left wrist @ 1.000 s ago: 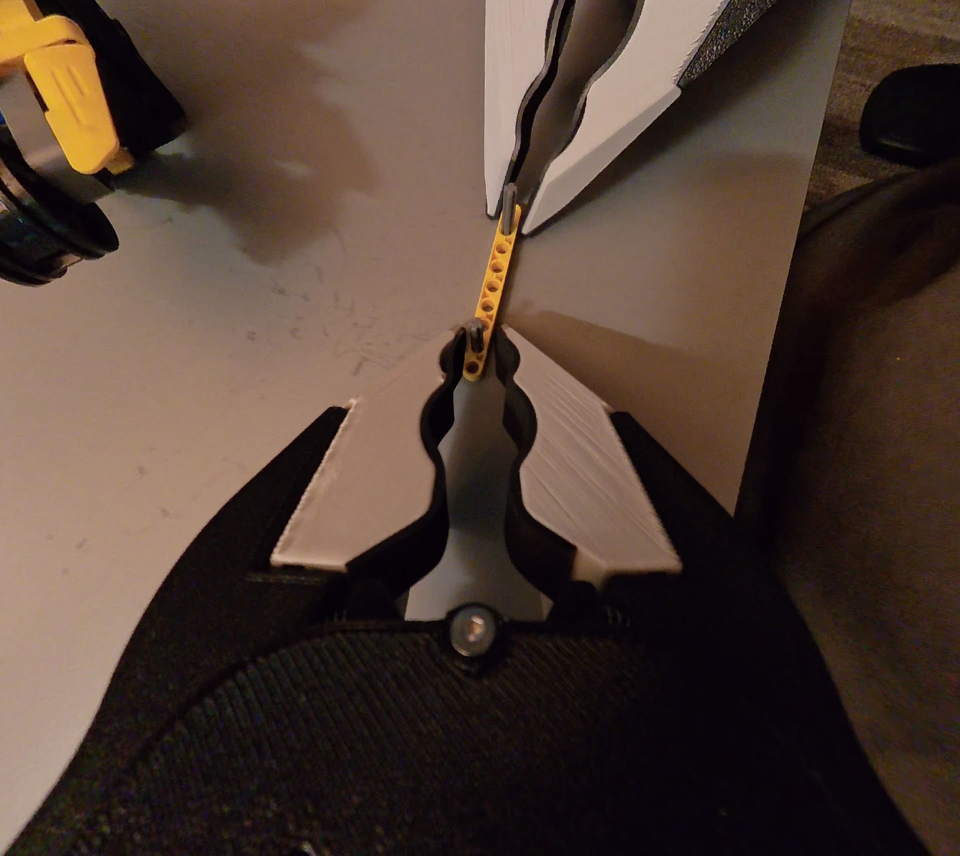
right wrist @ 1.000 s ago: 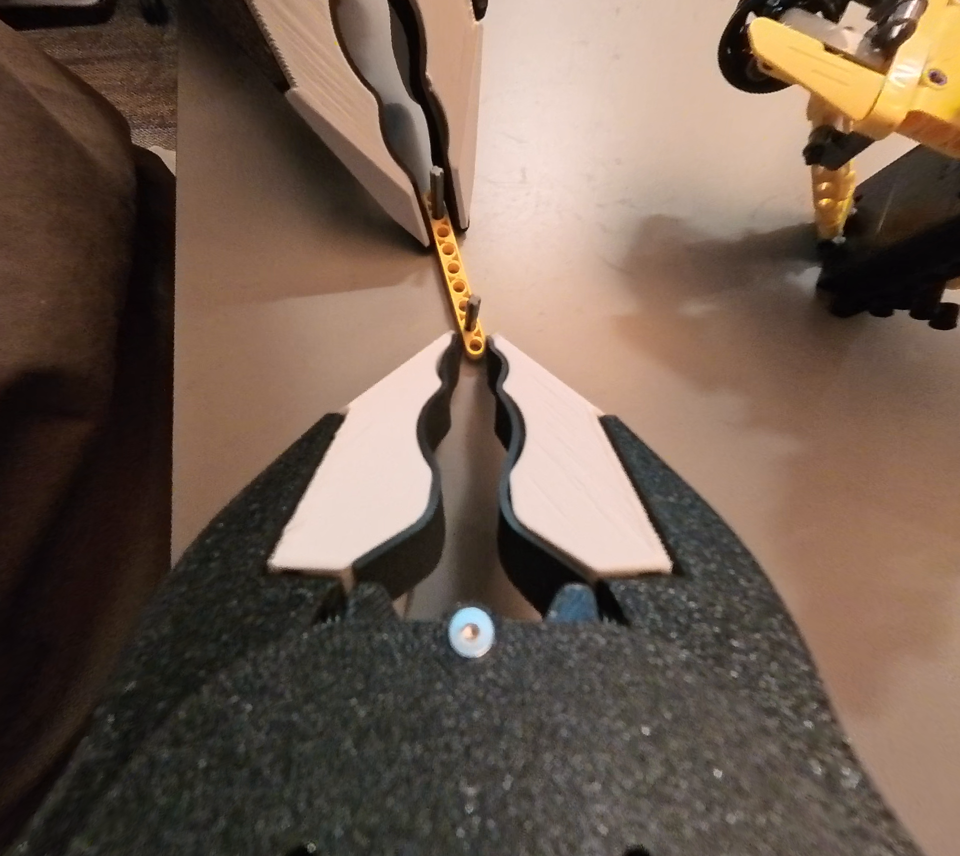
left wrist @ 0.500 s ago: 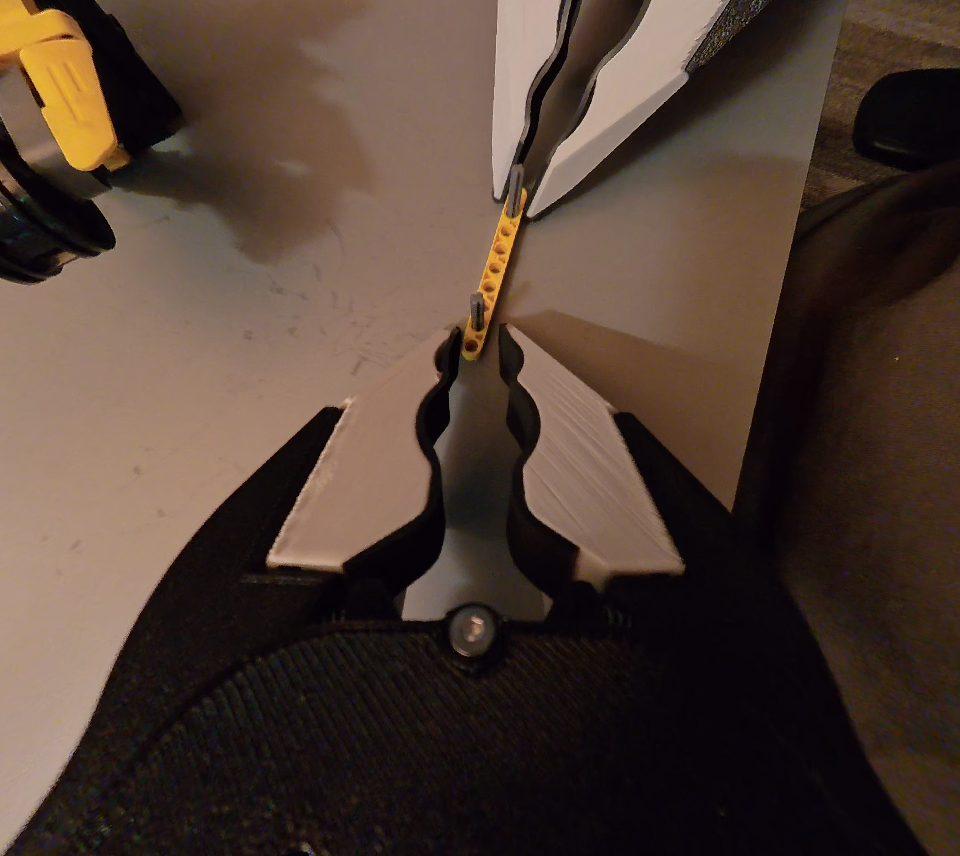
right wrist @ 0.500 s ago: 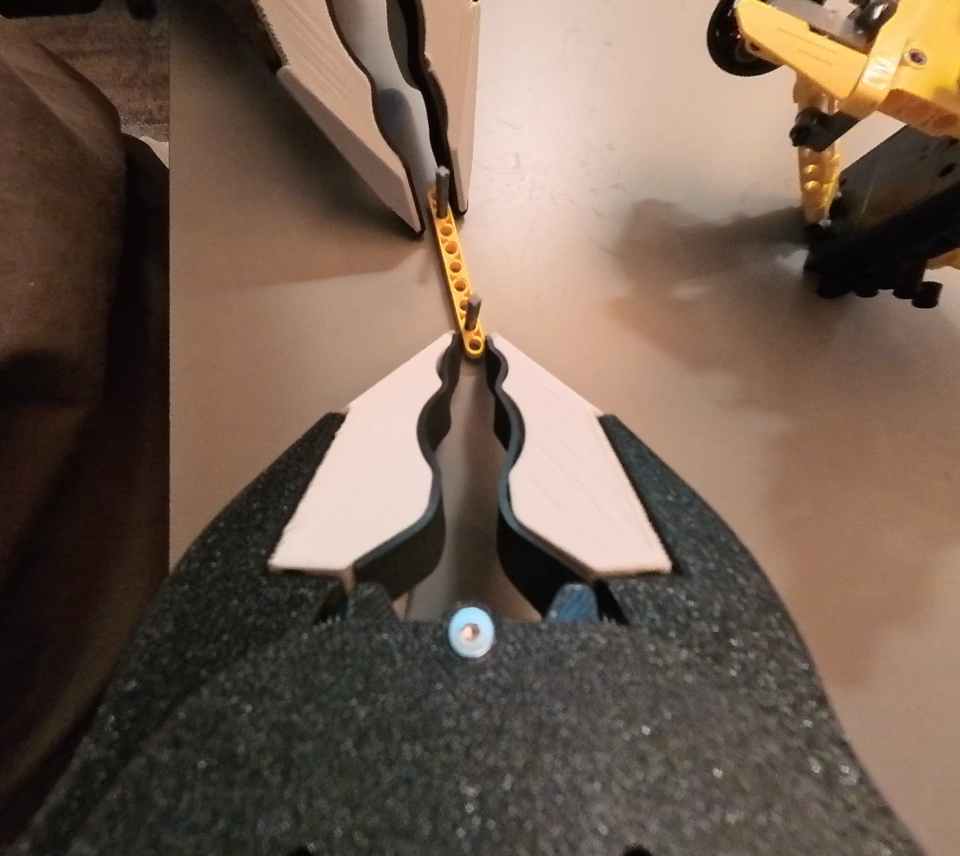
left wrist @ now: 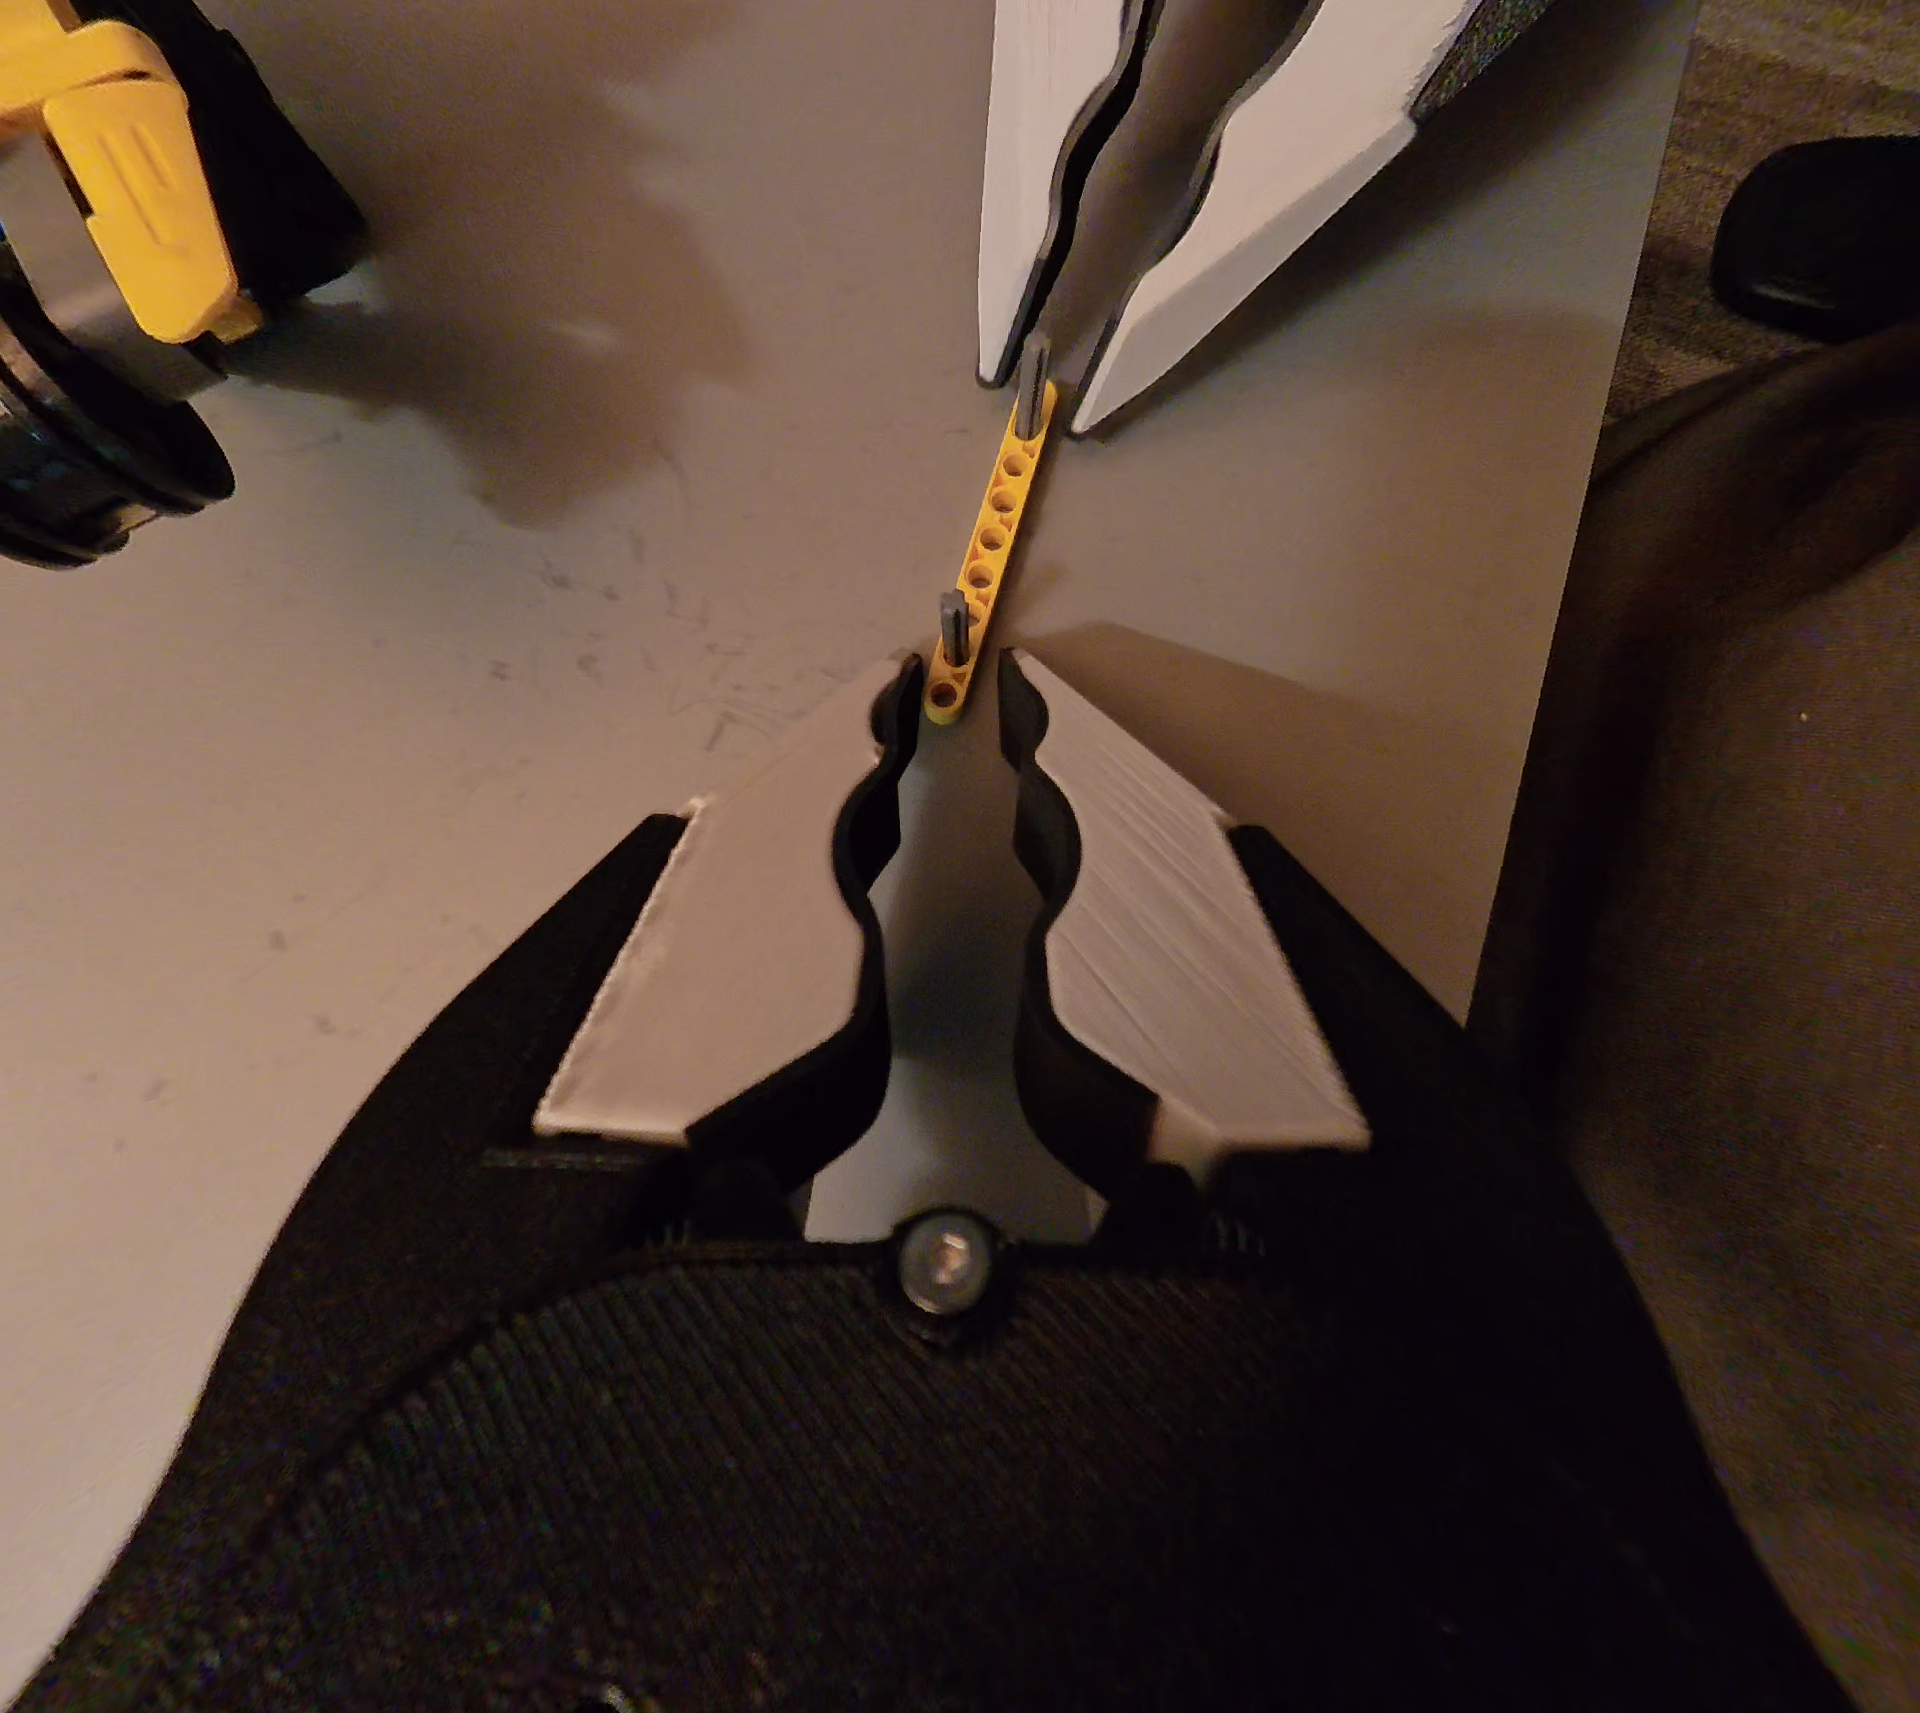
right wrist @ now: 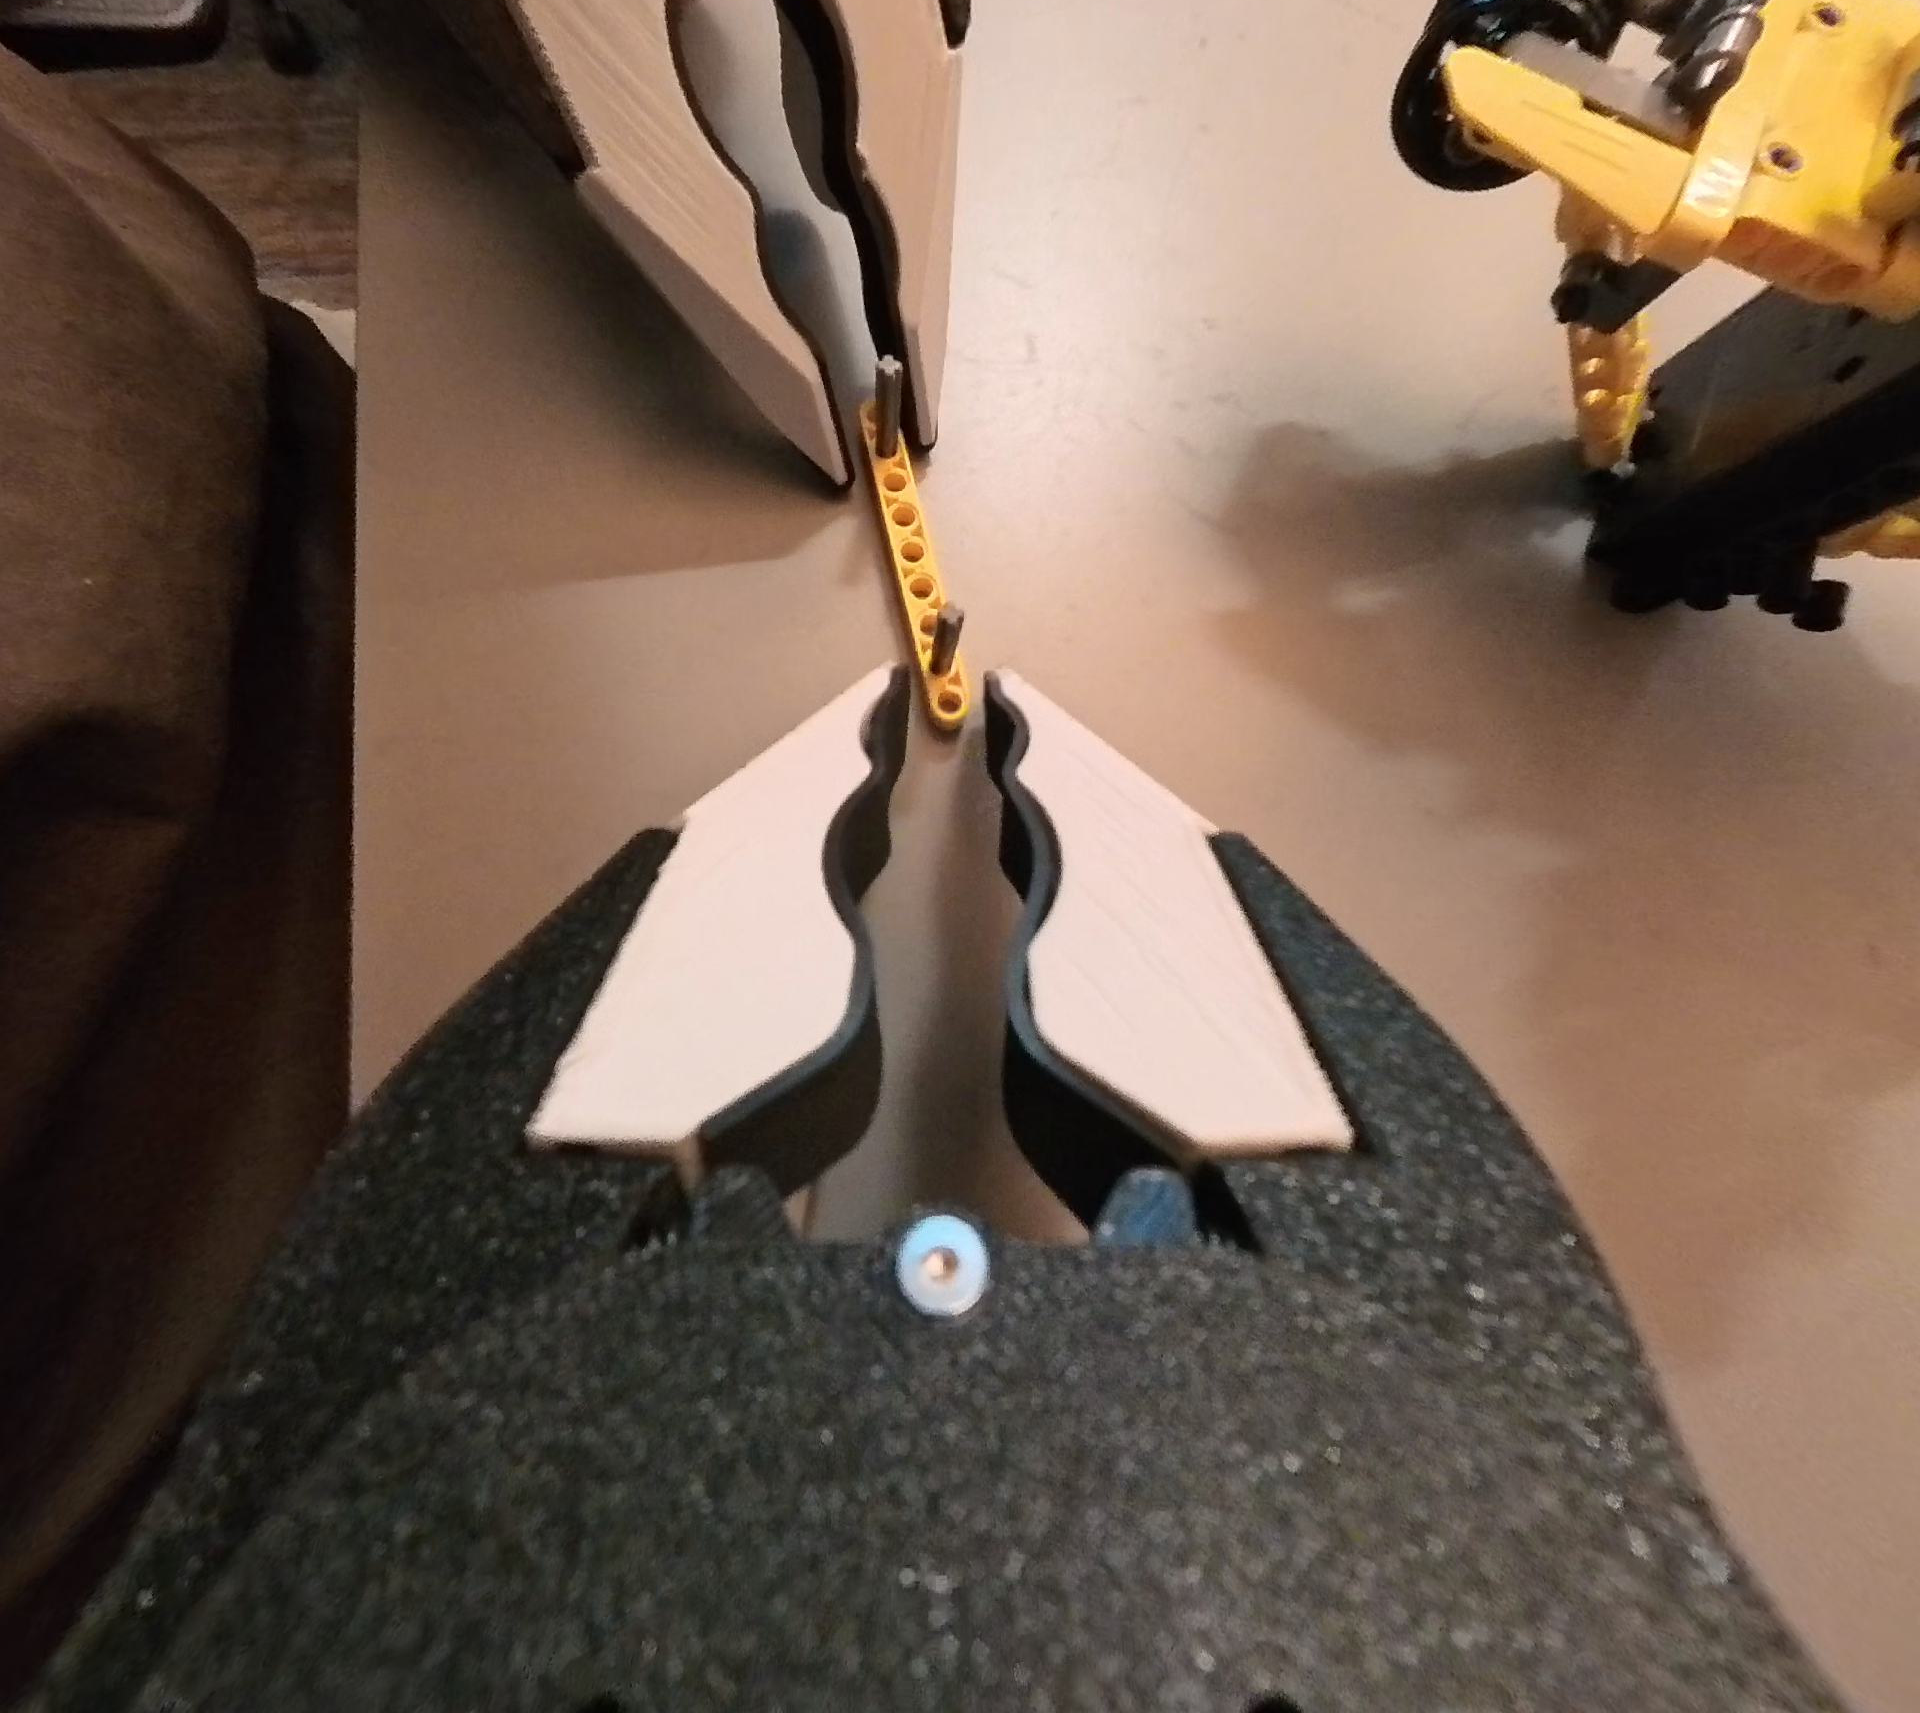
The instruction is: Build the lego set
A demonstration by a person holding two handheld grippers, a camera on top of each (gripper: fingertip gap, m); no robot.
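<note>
Fingertips of the left gripper [left wrist: 958, 676] stand slightly parted around the near end of a yellow beam [left wrist: 992, 546], which runs lengthwise straight to the right gripper [left wrist: 1044, 390]. That one's jaws are also slightly apart at the far end, beside a grey pin [left wrist: 1032, 385]. Thin, with a row of holes, the beam lies over the table [left wrist: 416, 728]; contact is unclear. Farther left stands a yellow-and-black model [left wrist: 114, 209].
</note>
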